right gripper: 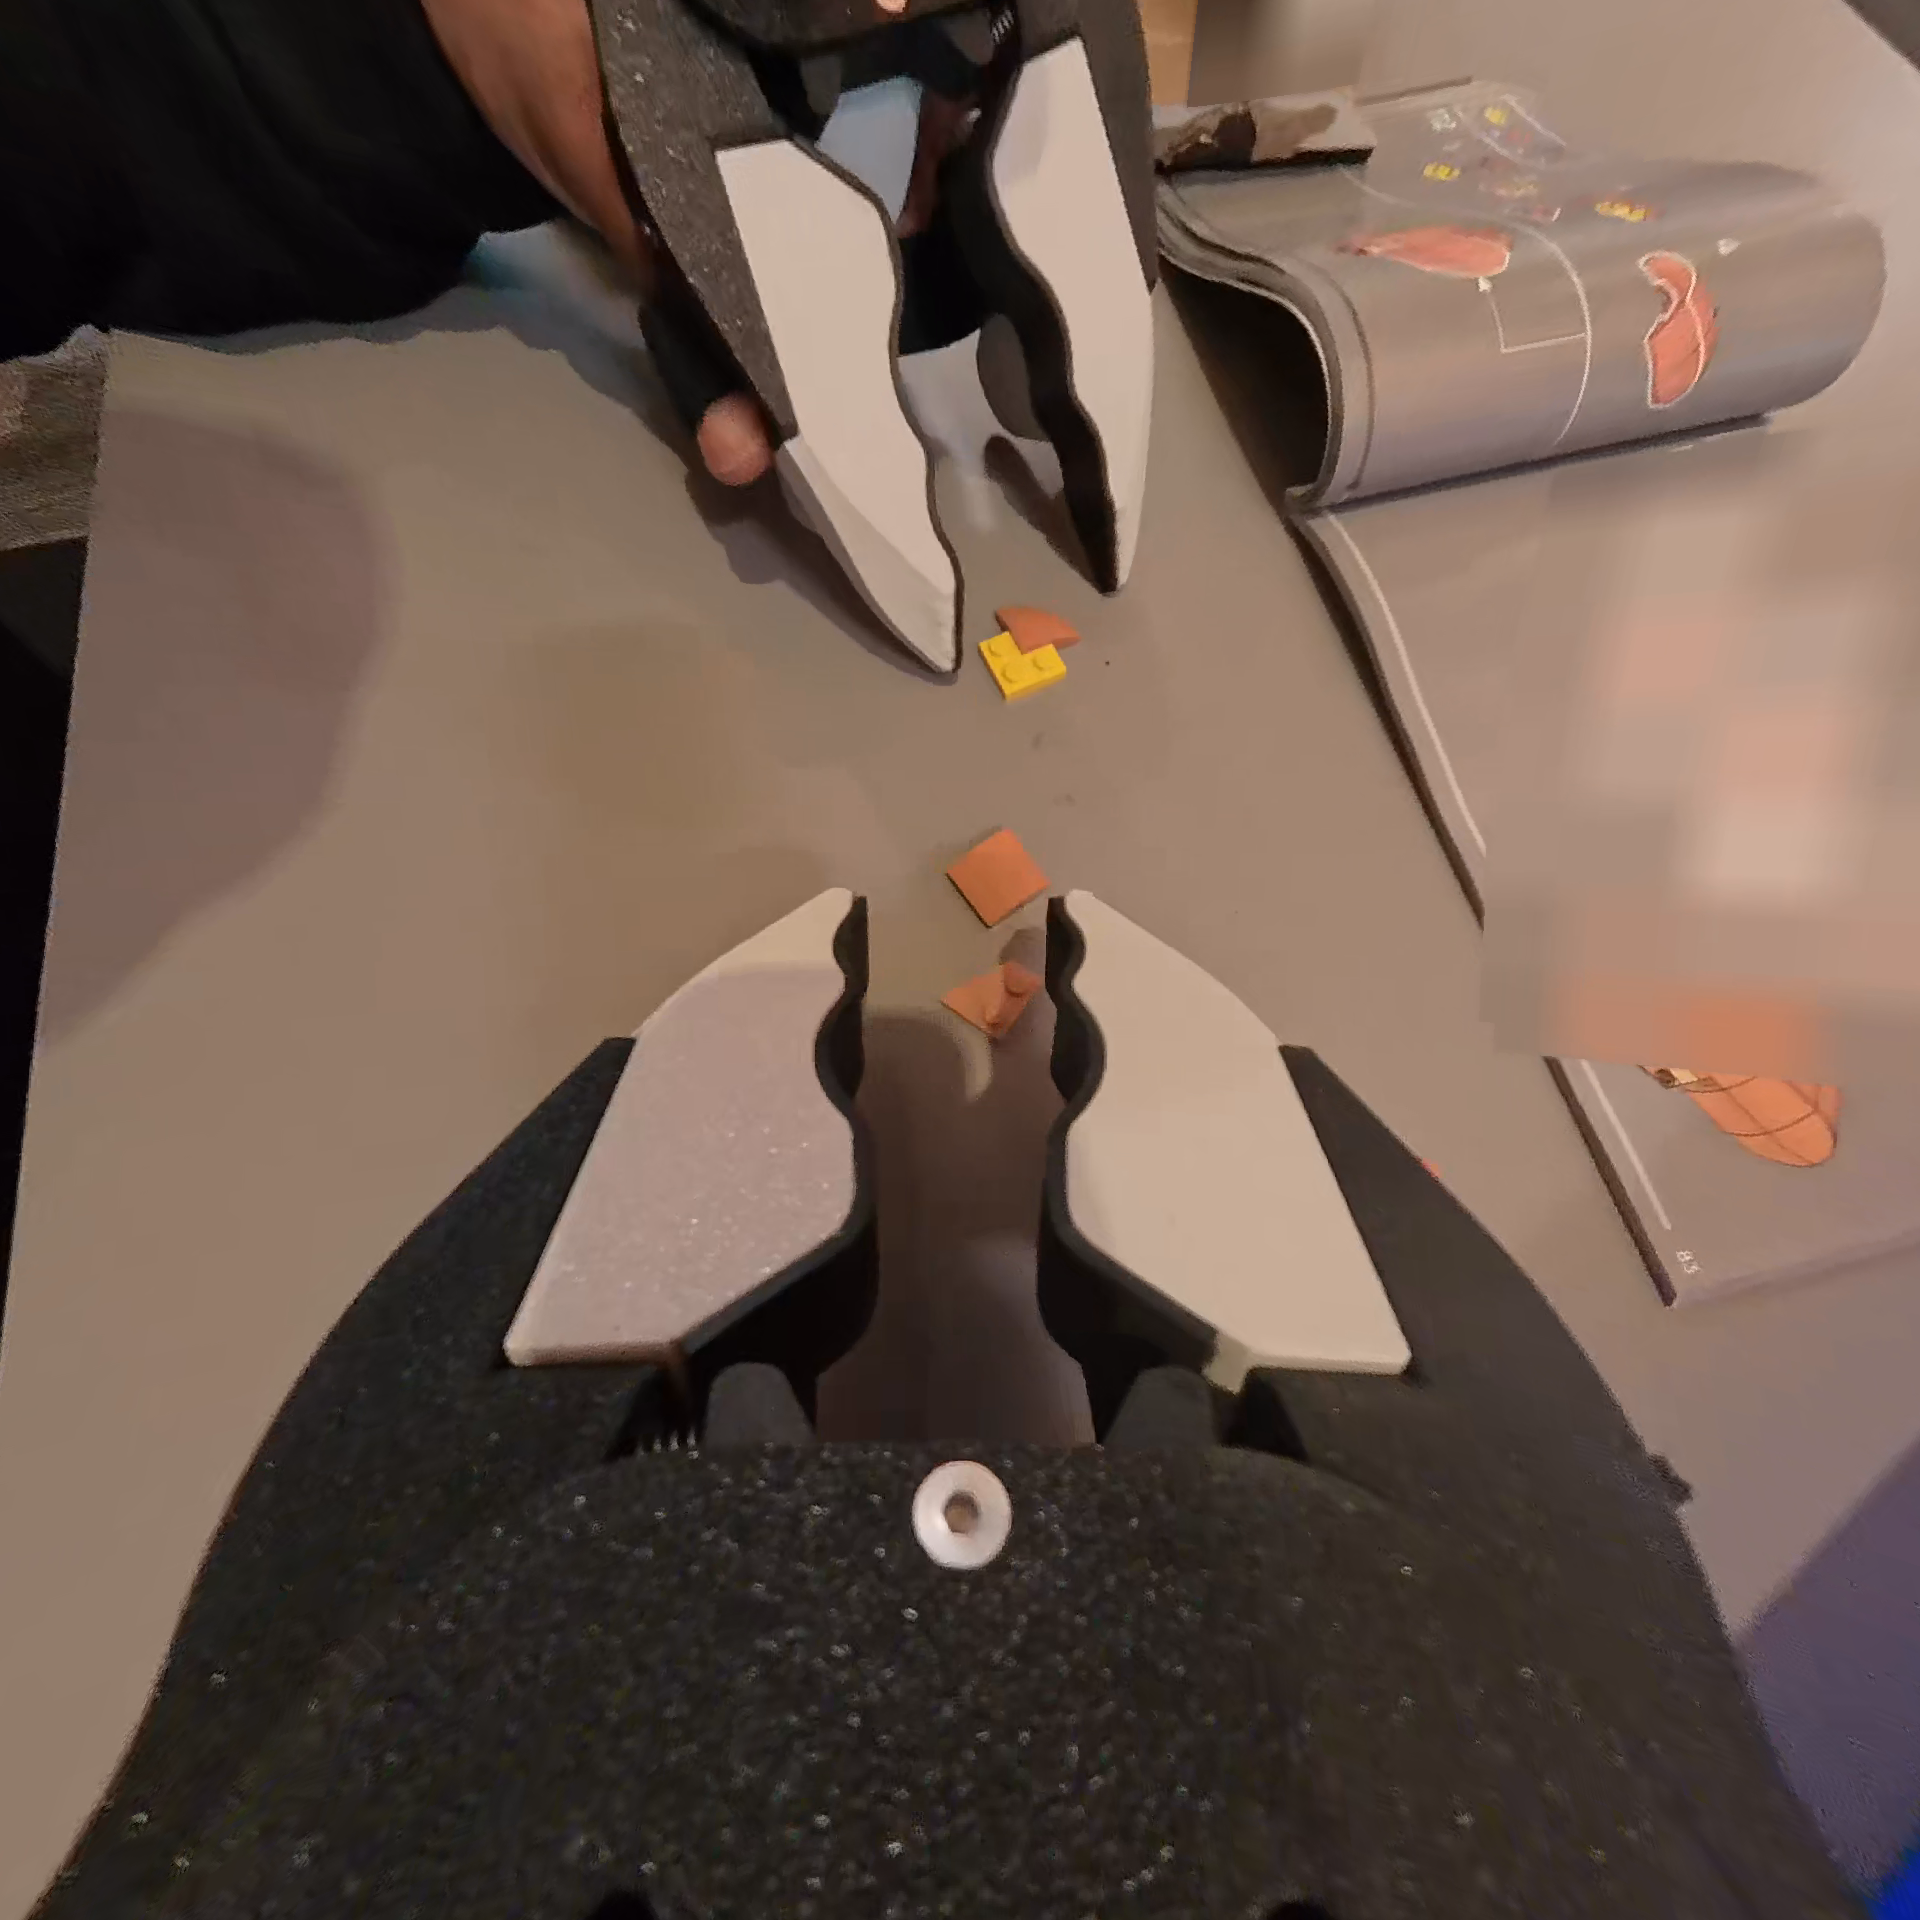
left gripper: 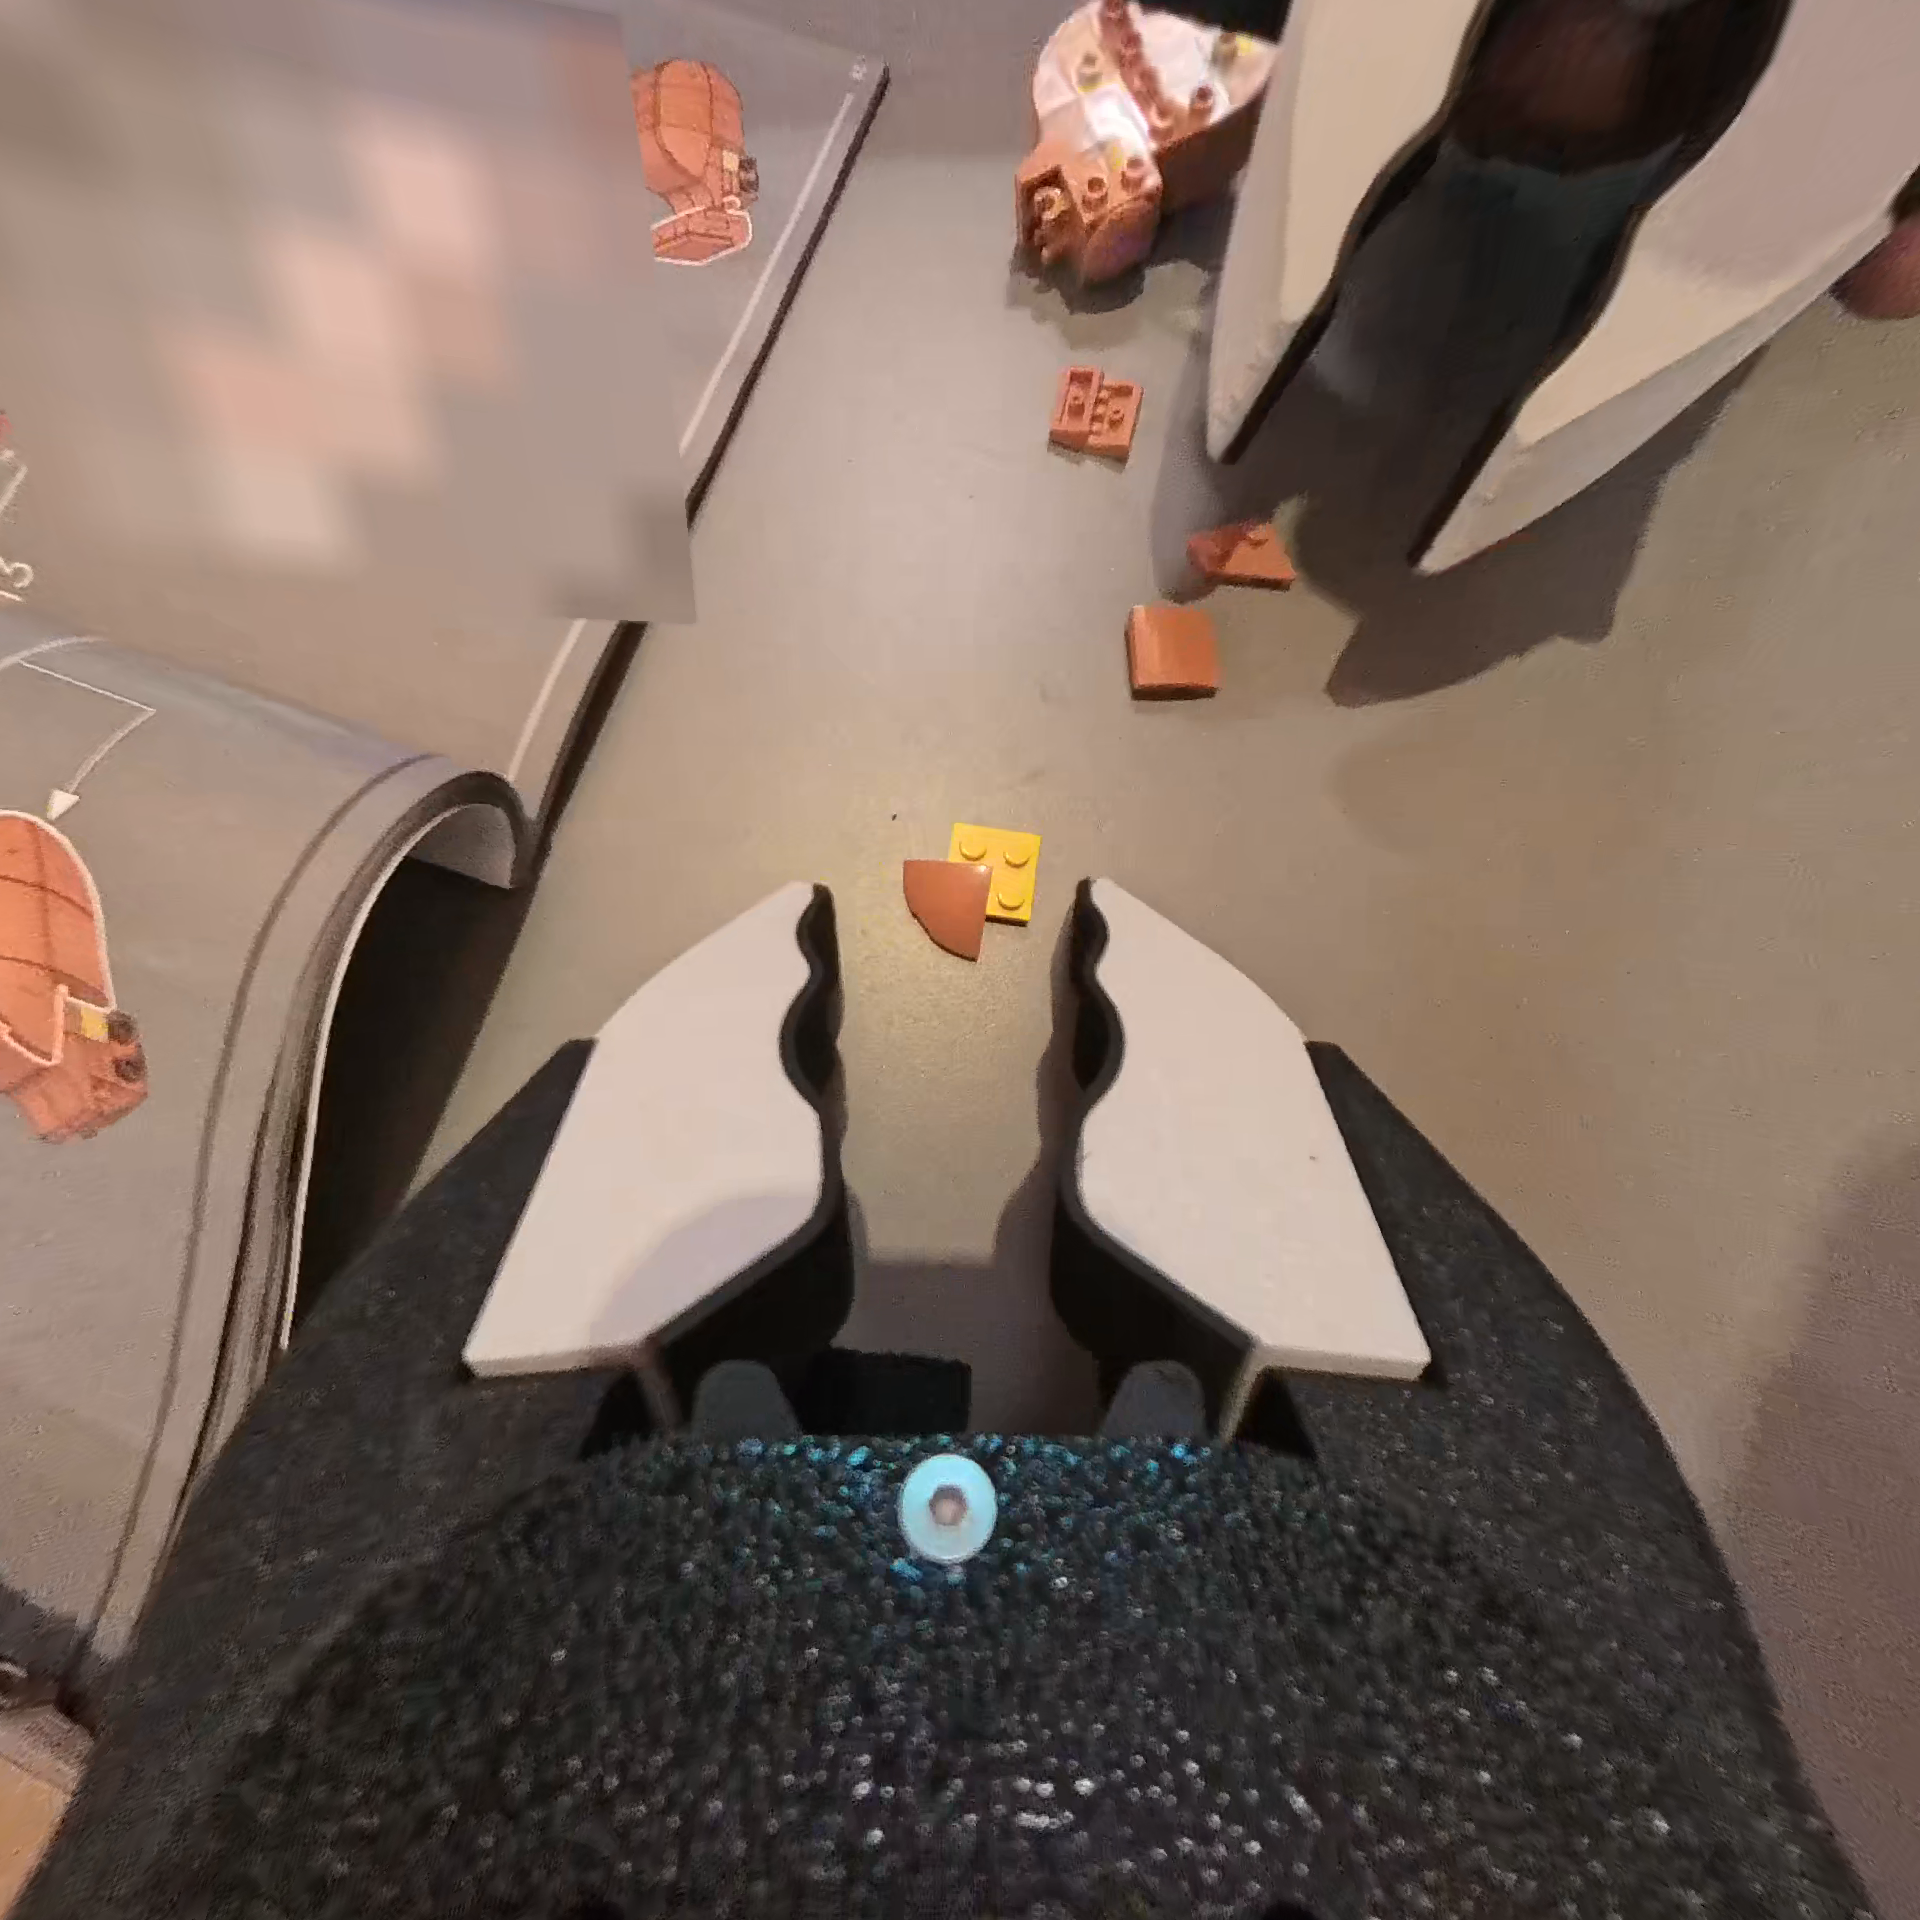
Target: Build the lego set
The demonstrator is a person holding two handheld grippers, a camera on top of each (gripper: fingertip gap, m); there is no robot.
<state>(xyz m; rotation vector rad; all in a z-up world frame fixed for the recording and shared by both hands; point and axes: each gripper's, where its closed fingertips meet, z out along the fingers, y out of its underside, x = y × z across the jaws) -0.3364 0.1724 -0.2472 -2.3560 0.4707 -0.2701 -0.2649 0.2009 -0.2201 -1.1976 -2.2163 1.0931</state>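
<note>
Left gripper (left gripper: 951, 899): jaws open, empty, poised over a yellow 2x2 plate (left gripper: 997, 871) with an orange quarter-round tile (left gripper: 943, 906) touching it. Right gripper (right gripper: 954, 909): jaws open, empty, above an orange studded piece (right gripper: 989, 1000); an orange curved slope (right gripper: 997, 875) lies just beyond. All on the grey desk (left gripper: 1455, 987). Farther off: two joined orange plates (left gripper: 1095, 410) and the partly built orange model (left gripper: 1132, 145). Open instruction booklet (left gripper: 312, 416) alongside.
</note>
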